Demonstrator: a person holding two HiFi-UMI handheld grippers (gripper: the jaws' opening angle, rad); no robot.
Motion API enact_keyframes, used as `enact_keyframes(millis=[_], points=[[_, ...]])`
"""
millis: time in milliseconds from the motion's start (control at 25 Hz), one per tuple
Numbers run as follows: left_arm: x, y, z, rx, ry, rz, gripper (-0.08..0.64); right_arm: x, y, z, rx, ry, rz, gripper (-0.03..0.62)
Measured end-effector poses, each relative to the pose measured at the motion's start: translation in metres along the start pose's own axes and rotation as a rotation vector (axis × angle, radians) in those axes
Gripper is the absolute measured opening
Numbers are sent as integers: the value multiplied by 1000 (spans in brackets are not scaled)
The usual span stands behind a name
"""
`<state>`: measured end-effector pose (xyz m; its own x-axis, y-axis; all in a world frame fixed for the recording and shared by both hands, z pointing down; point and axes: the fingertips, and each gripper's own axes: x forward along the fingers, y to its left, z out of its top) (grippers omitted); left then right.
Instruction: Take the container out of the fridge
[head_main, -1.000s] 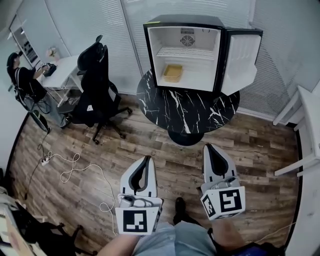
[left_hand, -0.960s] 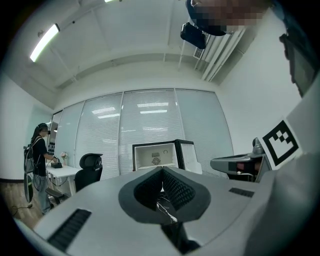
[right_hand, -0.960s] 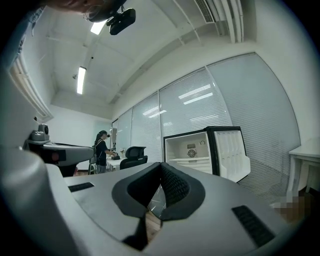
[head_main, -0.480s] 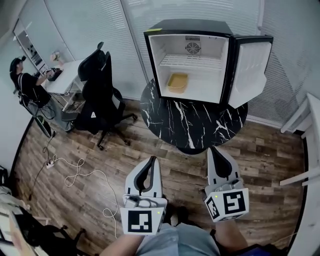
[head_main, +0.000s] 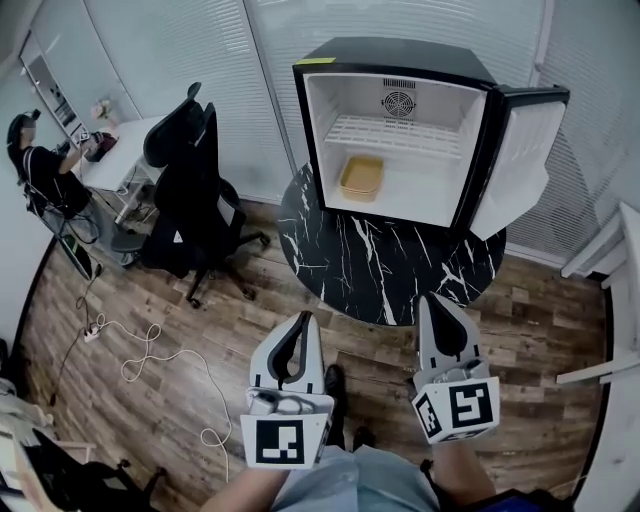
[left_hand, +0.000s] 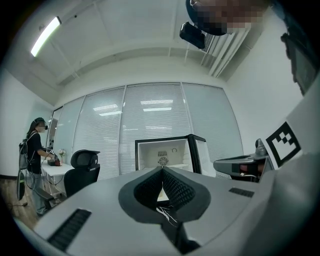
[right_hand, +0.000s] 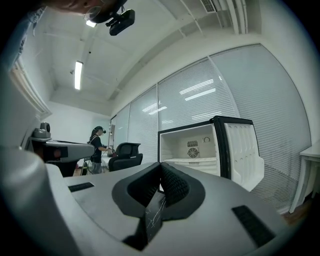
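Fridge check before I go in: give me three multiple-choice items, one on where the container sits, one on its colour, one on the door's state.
1. Where is the container relative to the fridge?
A. On top of it
B. On its floor at the left, under the wire shelf
C. On the wire shelf

2. What colour is the container?
A. Yellow
B. Blue
C. Red

3. How is the fridge door?
A. Shut
B. Half shut, covering the container
C. Swung wide open to the right

Answers:
1 B: the head view shows it on the bottom of the compartment, below the shelf.
2 A: it is plainly yellow against the white lining.
3 C: the door stands out to the right and the whole inside is in view.
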<state>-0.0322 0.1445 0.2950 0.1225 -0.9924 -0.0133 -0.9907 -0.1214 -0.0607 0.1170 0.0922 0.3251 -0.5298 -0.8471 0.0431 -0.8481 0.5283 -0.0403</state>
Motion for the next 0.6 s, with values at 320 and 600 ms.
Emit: enact_keyframes(millis=[320, 600], points=[[87, 60, -6, -35, -5, -27, 14, 98, -6, -2, -19, 33, -33, 14], [161, 103, -6, -55, -28, -75, 14, 174, -18, 7, -53, 35, -92, 14]])
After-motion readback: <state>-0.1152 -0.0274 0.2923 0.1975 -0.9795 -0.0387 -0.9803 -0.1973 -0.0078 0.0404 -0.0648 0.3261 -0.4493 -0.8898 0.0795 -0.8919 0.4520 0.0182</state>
